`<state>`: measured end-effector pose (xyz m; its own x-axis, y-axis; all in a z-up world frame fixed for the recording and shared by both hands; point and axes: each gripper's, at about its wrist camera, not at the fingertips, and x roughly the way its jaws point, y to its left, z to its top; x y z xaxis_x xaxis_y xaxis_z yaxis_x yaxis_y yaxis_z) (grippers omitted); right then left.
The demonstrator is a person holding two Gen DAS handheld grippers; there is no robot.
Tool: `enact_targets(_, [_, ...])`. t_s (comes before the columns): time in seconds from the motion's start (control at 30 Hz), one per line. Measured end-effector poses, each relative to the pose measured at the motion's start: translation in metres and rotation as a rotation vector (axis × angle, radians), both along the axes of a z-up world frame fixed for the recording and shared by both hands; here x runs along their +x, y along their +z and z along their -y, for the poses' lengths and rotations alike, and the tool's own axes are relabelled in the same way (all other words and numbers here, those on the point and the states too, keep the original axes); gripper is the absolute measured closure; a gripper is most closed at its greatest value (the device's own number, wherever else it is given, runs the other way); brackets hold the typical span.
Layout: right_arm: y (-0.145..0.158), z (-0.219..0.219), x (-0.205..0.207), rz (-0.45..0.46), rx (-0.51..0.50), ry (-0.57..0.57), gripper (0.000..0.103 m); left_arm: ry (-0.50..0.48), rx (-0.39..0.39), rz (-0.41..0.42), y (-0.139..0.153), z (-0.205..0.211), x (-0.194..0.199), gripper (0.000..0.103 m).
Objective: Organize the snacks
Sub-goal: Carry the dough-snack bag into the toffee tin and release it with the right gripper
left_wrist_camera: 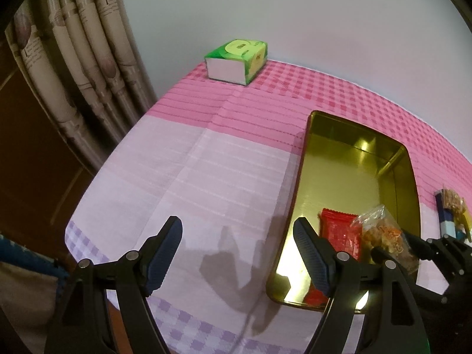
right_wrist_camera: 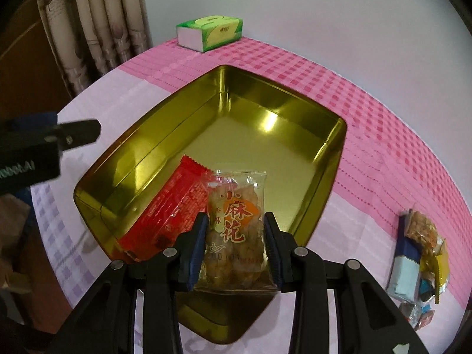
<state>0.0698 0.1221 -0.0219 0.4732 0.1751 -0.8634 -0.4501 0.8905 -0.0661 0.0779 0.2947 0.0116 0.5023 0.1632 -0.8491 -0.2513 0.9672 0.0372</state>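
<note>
Clamped in the right hand-held gripper point(right_wrist_camera: 236, 242), a clear snack packet point(right_wrist_camera: 236, 224) hangs over the gold tin point(right_wrist_camera: 283, 109) holding a red packet point(right_wrist_camera: 171, 209).

Two handheld grippers, both of matte black plastic with scissor-like linkage arms joined by round silver pivot pins. Dark blue ribbed pads lining the inner faces of the left gripper point(left_wrist_camera: 237, 255) and the right gripper point(right_wrist_camera: 235, 244). Pale lettering, blurred beyond reading, along the left gripper's black body.

Both grippers tilt downward — the left gripper point(left_wrist_camera: 236, 253) with jaws spread and empty, the right gripper point(right_wrist_camera: 236, 236) clamped on a snack packet point(right_wrist_camera: 236, 224).
</note>
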Motion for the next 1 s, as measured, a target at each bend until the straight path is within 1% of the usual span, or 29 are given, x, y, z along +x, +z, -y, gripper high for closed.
enact_targets(0.23, [-0.006, -0.006, 0.002, -0.019, 0.001, 0.012, 0.069, 0.011, -0.008, -0.006, -0.002, -0.01, 0.0, 0.025])
enact_targets(0.37, [-0.013, -0.01, 0.001, -0.033, -0.006, 0.018, 0.069, 0.003, -0.014, 0.0, -0.002, -0.009, 0.0, 0.025])
enact_targets(0.63, [-0.013, -0.01, 0.0, -0.035, 0.004, 0.021, 0.067, -0.019, -0.01, -0.011, -0.004, -0.004, 0.002, 0.025])
enact_targets(0.77, [-0.01, -0.009, -0.001, -0.032, 0.013, 0.018, 0.061, -0.03, -0.001, -0.014, -0.005, 0.0, 0.003, 0.024])
enact_targets(0.83, [-0.008, -0.009, -0.003, -0.025, 0.015, 0.019, 0.055, -0.034, 0.002, -0.013, -0.005, 0.001, 0.003, 0.024])
enact_targets(1.0, [-0.002, -0.01, -0.008, -0.006, 0.021, 0.028, 0.048, -0.045, 0.009, -0.014, -0.005, 0.005, 0.003, 0.024])
